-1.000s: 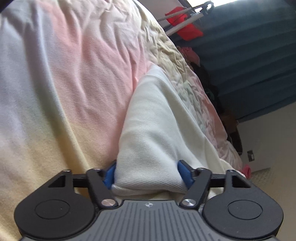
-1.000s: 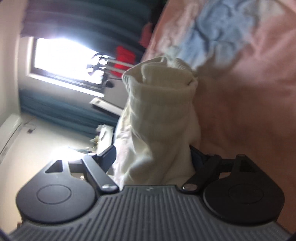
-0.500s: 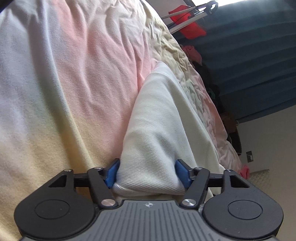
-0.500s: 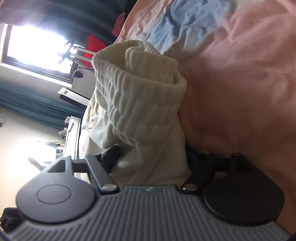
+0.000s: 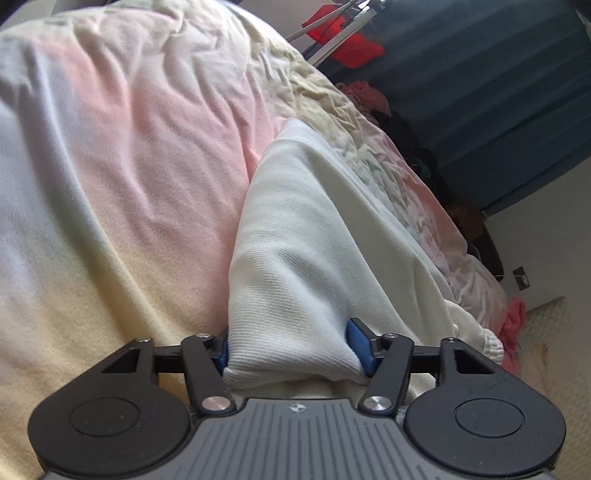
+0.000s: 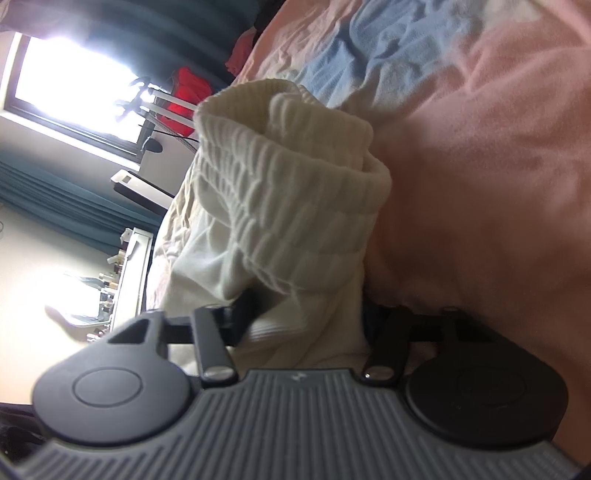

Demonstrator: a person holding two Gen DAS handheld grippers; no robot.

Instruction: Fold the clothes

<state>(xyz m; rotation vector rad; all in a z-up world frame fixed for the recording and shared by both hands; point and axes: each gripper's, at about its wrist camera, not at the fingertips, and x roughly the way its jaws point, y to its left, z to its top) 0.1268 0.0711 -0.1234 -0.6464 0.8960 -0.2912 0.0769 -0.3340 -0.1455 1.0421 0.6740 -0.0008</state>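
Where the left claw (image 5: pixel 291 347) closes, its blue pads (image 5: pixel 357 343) pinch a bunched corner of a cream knit garment (image 5: pixel 306 236), the fabric pulled into a taut ridge running away from the jaws. Item: cream garment, fine-ribbed weave, lying on the bed; its far end reaches toward the crumpled part of the bedcover. A ribbed cuff (image 5: pixel 489 345) of the same cloth shows just right of the claw.

Right claw (image 6: pixel 303 314): jaws narrowed on the same cream garment (image 6: pixel 280 206) at its wide ribbed hem, which folds over in a thick roll above the fingers; the right finger is largely hidden behind cloth.

Surface: pastel bedcover (image 5: pixel 122 166), pink, pale yellow and white in the left view, pink and blue (image 6: pixel 480 147) in the right view, wrinkled throughout.

Surroundings: red garment on a drying rack (image 5: pixel 347 33); dark teal curtains (image 5: pixel 498 92); heap of dark and pink clothes (image 5: pixel 424 155) along the bed's far edge; bright window (image 6: pixel 74 85); white shelf with small items (image 6: pixel 125 273).

Markings: small compass-like emblem on each claw body; no legible writing.
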